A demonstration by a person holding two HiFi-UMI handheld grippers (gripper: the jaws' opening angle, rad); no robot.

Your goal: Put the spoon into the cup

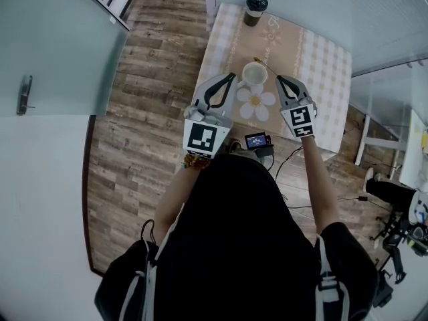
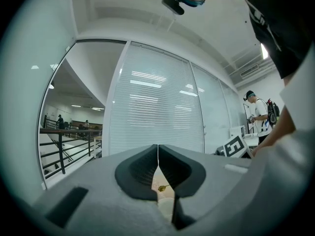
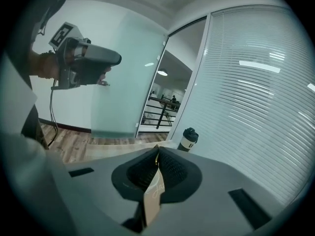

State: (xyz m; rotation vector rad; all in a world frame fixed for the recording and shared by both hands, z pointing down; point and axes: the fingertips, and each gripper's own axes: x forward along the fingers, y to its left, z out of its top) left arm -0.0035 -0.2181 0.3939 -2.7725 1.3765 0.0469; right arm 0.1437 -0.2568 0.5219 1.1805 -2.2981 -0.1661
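Observation:
A white cup (image 1: 255, 74) stands on a daisy-shaped mat (image 1: 258, 103) on the table. A thin gold spoon (image 1: 265, 65) slants past the cup's far right rim, its bowl (image 2: 161, 187) showing through the left gripper's jaws. My right gripper (image 1: 279, 79) is right of the cup and shut on the spoon's handle end, a gold sliver at its tips (image 3: 156, 150). Left of the cup, my left gripper (image 1: 231, 77) is shut with nothing in it (image 2: 158, 149).
The small table (image 1: 328, 92) has a checked cloth and a beige runner. A dark lidded tumbler (image 1: 255, 9) (image 3: 187, 139) stands at its far end. A small screen device (image 1: 257, 140) sits at the near edge. Wooden floor lies to the left, glass walls around.

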